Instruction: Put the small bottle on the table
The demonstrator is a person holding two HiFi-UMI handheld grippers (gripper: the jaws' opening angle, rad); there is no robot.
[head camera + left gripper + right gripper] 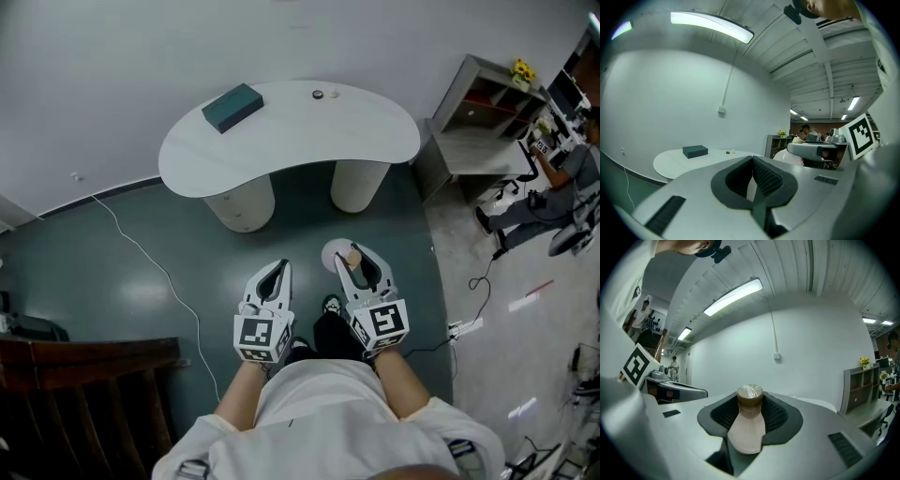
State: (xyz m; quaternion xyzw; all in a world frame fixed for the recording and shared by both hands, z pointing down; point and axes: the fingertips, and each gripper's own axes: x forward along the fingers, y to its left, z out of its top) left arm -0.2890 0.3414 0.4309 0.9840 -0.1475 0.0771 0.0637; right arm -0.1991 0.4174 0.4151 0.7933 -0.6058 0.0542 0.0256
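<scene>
The small bottle (749, 425), pale beige with a brown cap, stands upright between the jaws of my right gripper (750, 404), which is shut on its body. In the head view the bottle (353, 255) and right gripper (362, 262) hang over the dark floor, short of the white kidney-shaped table (375, 131). My left gripper (280, 269) is beside it on the left. Its jaws meet at the tips with nothing between them, as the left gripper view (753, 159) also shows. That view has the table (675, 164) ahead, some way off.
A dark teal box (232, 107) and two tiny items (318, 94) lie on the table's far side. A grey shelf unit (478, 112) with yellow flowers stands at the right. A dark wooden chair (84, 394) is at lower left, a cable (150, 262) crosses the floor, and a person (562, 187) sits far right.
</scene>
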